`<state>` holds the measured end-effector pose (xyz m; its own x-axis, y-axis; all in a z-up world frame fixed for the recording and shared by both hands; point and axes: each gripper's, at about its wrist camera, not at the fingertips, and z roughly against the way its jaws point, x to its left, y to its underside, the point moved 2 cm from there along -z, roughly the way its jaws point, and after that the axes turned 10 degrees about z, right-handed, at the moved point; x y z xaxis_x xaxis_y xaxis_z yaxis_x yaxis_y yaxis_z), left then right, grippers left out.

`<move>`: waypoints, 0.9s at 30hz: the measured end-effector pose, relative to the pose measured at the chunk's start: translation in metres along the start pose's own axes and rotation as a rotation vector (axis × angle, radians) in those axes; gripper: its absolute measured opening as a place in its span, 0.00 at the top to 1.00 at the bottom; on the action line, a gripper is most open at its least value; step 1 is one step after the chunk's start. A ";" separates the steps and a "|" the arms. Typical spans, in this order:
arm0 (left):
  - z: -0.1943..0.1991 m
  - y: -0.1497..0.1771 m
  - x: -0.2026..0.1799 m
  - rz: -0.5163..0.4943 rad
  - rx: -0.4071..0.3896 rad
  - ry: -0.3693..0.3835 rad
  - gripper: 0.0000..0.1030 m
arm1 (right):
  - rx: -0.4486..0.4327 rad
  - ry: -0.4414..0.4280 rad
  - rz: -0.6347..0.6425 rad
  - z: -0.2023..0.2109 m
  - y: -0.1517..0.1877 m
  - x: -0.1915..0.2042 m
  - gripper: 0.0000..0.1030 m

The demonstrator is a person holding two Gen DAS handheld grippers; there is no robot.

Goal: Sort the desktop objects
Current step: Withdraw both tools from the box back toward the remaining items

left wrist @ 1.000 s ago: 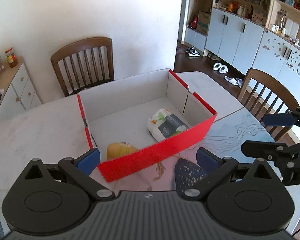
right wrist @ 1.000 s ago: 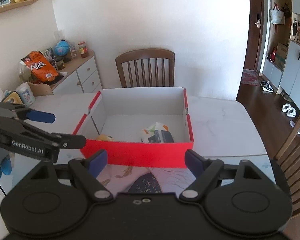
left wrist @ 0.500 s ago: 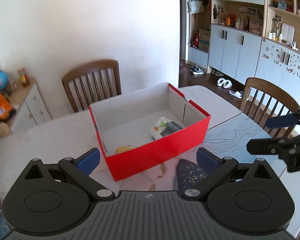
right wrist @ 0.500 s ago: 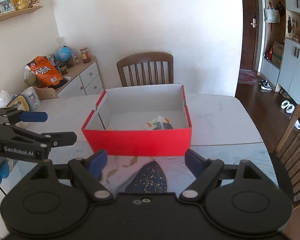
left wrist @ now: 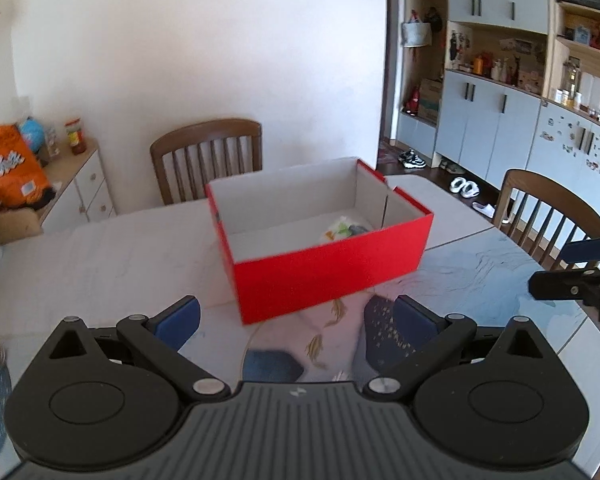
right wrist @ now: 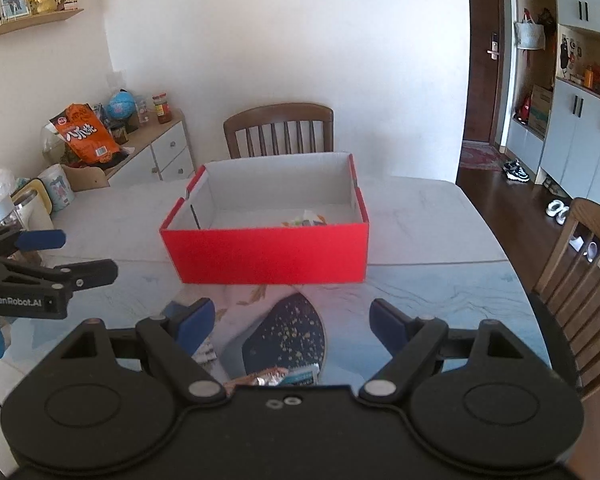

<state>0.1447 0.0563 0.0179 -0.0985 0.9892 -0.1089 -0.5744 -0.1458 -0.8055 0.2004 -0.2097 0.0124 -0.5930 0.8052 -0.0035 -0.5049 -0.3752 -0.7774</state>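
Note:
A red cardboard box (left wrist: pixel 328 268) with a white inside stands on the table; it also shows in the right wrist view (right wrist: pixel 268 254). A white printed packet (left wrist: pixel 346 229) lies inside it, its top just showing over the rim in the right wrist view (right wrist: pixel 306 220). My left gripper (left wrist: pixel 296 316) is open and empty, short of the box's near wall. My right gripper (right wrist: pixel 292 322) is open and empty, also short of the box. A small foil snack packet (right wrist: pixel 278 378) lies on the table just below the right gripper.
A printed mat (right wrist: pixel 292 332) with a dark blue patch covers the near table. Wooden chairs stand behind the box (left wrist: pixel 208 156) and to the right (left wrist: pixel 548 216). A sideboard (right wrist: pixel 156 148) with an orange bag (right wrist: pixel 86 134) and a globe stands at the left. A jug (right wrist: pixel 18 210) stands at the table's left edge.
Both grippers have drawn back and risen away from the box, which now looks smaller and farther. The yellow item in the box is now hidden behind the near wall.

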 end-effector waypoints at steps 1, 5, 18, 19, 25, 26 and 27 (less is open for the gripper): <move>0.001 0.004 0.002 0.002 0.002 -0.005 0.00 | 0.004 0.001 0.000 -0.001 0.002 0.000 0.18; 0.004 0.019 0.009 0.000 -0.003 -0.024 0.00 | 0.019 0.012 0.000 -0.003 0.014 0.001 0.18; 0.002 0.052 0.020 -0.015 0.015 -0.056 0.00 | 0.056 0.005 0.037 -0.014 0.039 0.031 0.18; 0.000 0.054 0.022 -0.007 0.021 -0.058 0.00 | 0.060 0.001 0.041 -0.015 0.040 0.034 0.18; -0.011 0.068 0.031 0.025 0.082 -0.044 0.00 | 0.073 -0.017 0.055 -0.021 0.044 0.046 0.18; -0.013 0.071 0.031 0.026 0.094 -0.041 0.00 | 0.077 -0.018 0.058 -0.022 0.045 0.047 0.18; -0.015 0.074 0.032 0.027 0.102 -0.043 0.00 | 0.081 -0.019 0.062 -0.024 0.046 0.048 0.18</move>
<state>0.1109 0.0776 -0.0540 -0.1484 0.9836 -0.1024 -0.6506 -0.1751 -0.7390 0.1639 -0.1770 -0.0384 -0.6362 0.7706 -0.0378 -0.5151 -0.4606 -0.7229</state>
